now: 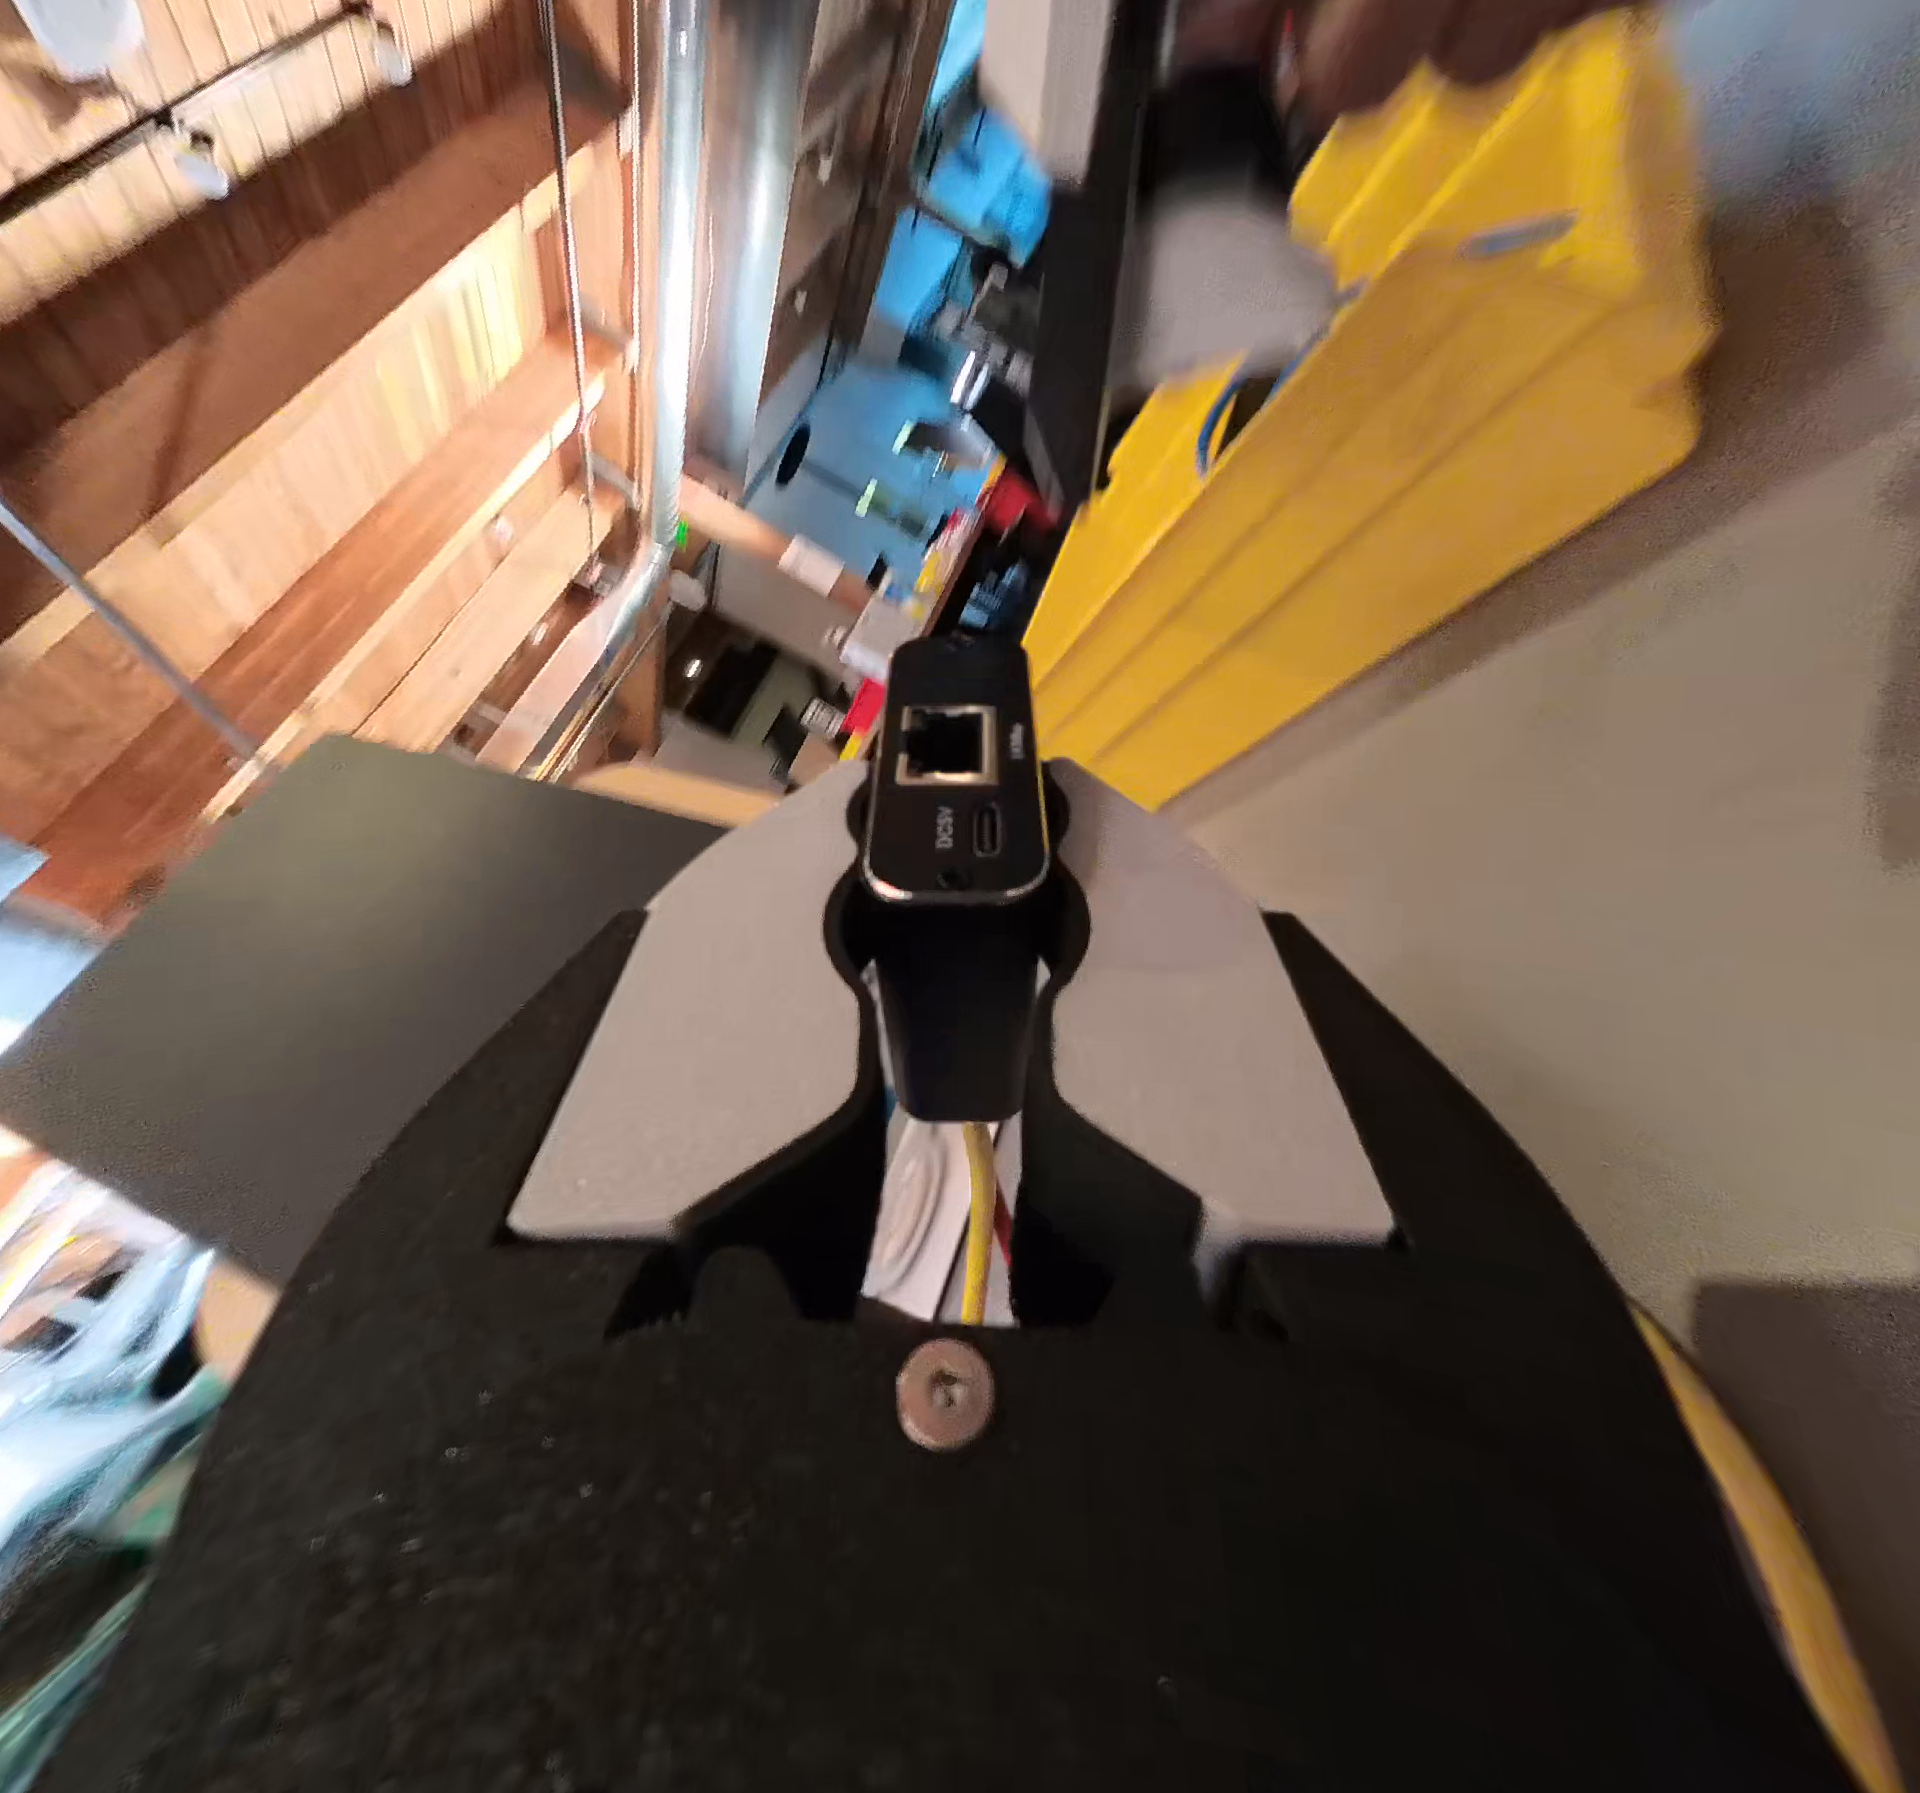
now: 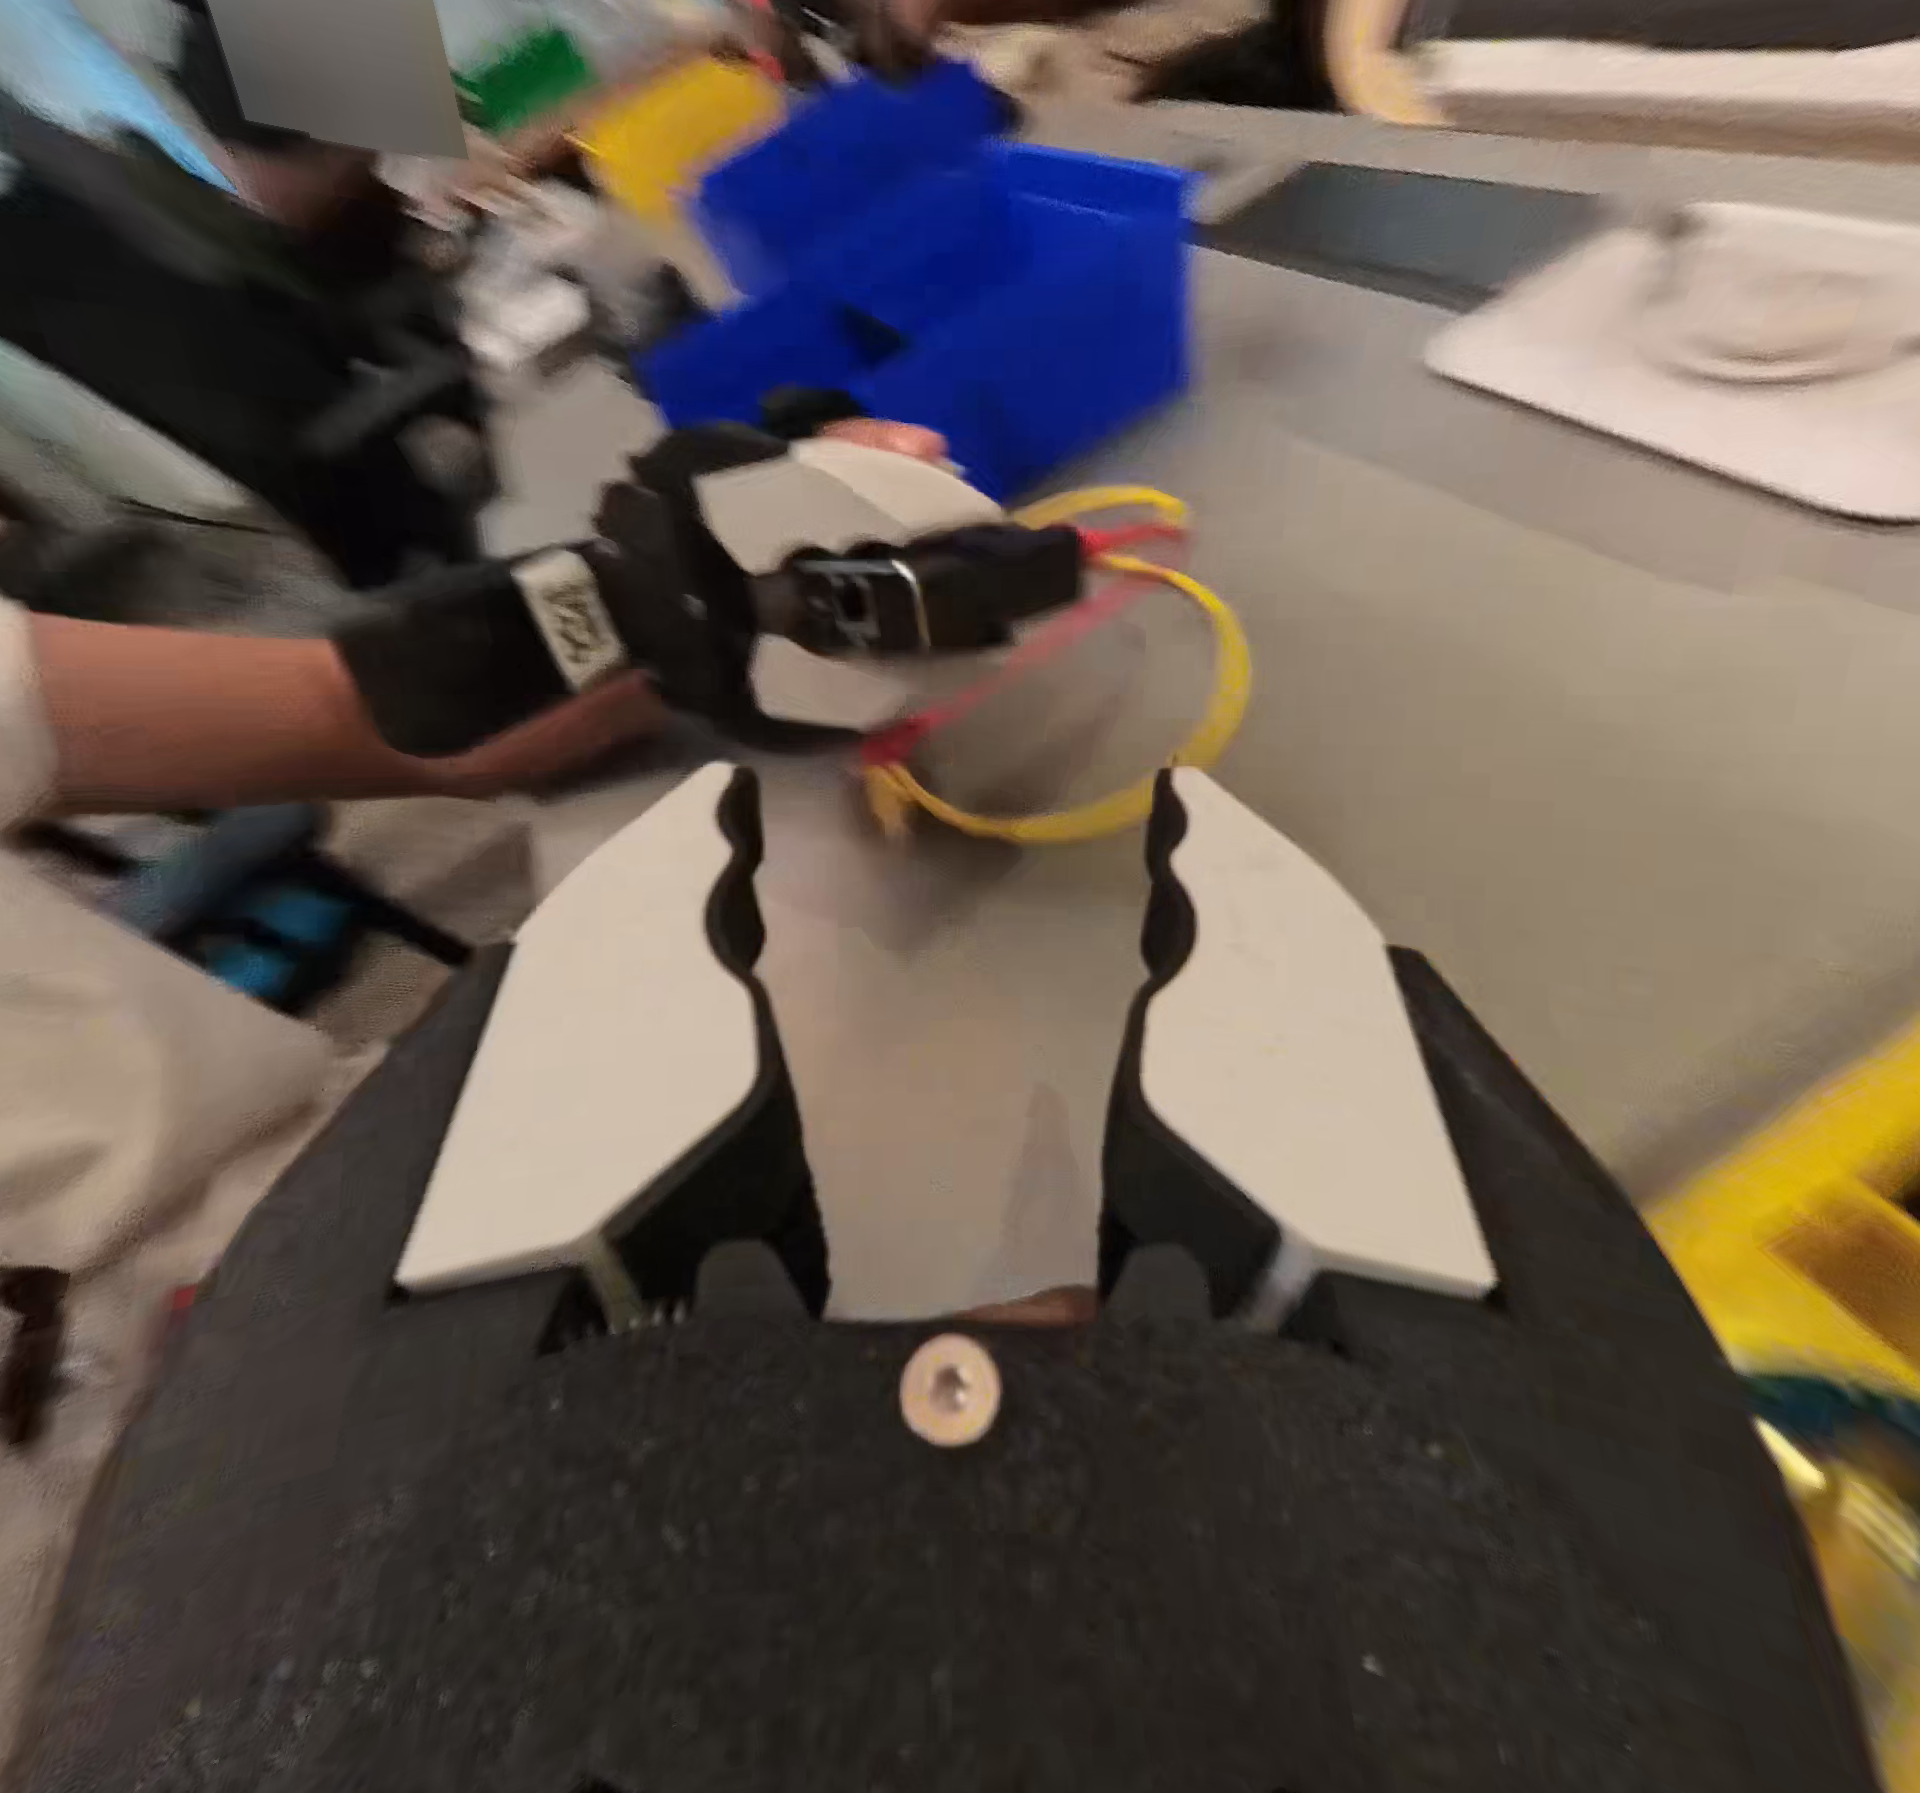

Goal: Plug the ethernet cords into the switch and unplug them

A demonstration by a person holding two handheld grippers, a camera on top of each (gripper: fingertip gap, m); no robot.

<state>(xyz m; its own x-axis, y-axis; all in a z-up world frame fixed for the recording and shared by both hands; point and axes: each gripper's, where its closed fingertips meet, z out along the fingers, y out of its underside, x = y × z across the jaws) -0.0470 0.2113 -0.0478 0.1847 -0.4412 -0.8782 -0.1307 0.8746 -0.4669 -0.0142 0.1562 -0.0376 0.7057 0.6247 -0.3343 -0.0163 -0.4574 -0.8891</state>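
So our left gripper (image 1: 958, 839) is clamped tight on the switch (image 1: 954, 787), a small black box with silver edging. Its jaws pinch the long sides, and the end facing the left wrist camera shows one empty network port (image 1: 942, 744) with a smaller oval port just below it. Nothing is plugged into that end. Behind the switch, down between the fingers, we can see a bit of yellow cord (image 1: 977, 1224) running back toward the gripper body, with a sliver of red next to it.

Our right gripper (image 2: 956, 818) is spread wide with nothing between the jaws, sitting over the grey table (image 2: 1507, 756). In its view the left gripper (image 2: 894, 590) is off ahead and to the left, carrying the switch (image 2: 914, 590) above the table. The yellow cord (image 2: 1226, 663) loops out from the switch's far end and curls round to a connector hanging loose near the right gripper's fingertips. A red cord (image 2: 997, 678) leaves that same end too and crosses under the switch; both pictures are pretty blurry, so we can't tell if either is properly seated.

Further out there's a blue bin (image 2: 966, 268) behind the left gripper, a white pad (image 2: 1704, 372) on the far right of the table, and a yellow bin (image 1: 1382, 455) standing out in the left wrist view.
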